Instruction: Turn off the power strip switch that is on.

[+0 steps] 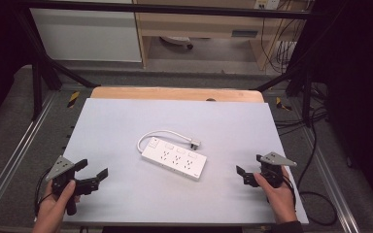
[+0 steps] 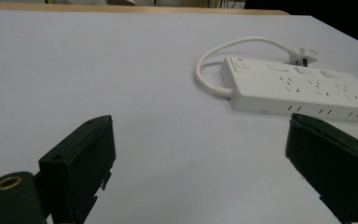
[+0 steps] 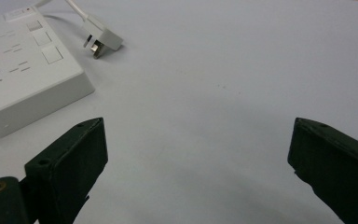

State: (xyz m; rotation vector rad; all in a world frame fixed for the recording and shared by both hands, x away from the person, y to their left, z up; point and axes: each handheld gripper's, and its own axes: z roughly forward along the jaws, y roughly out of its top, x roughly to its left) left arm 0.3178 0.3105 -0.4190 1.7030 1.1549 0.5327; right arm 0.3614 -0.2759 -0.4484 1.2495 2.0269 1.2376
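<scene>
Desk (image 1: 126, 194) first: pale grey top, wooden strip along the far edge, dark frame rails and floor cables around it. Lying near the middle, a white power strip (image 1: 174, 160), set at a slant, with its short white cord (image 1: 151, 135) looping out from the switch end and curling back to the plug (image 1: 194, 143), which rests on the desk just beside the strip's far long edge. Held low over the near left corner, left gripper (image 1: 93, 175); held over the near right edge, right gripper (image 1: 246, 175). Both well apart from the strip, both with jaws spread wide and nothing between them, pointing inward toward the middle.

Seems to be the approach, before any contact. Risks from here, as a judgement only: smooth, low casing likely to slide on the slick top if pushed from one side without the other gripper bracing it; stiff cord loop likely to spring and swing the plug away when nudged; small plug body easy to pinch off-centre, so it twists out or turns its prongs the wrong way for the sockets.

Hard to make out: socket layout in the high view, too small to count reliably. In the left gripper view, strip (image 2: 298, 88) cut off behind the right-hand jaw. In the right gripper view, strip (image 3: 23, 70) cropped at the left edge, plug (image 3: 101, 42) seen with prongs toward the camera, prong count unclear. Rocker position of the switch impossible to tell.
</scene>
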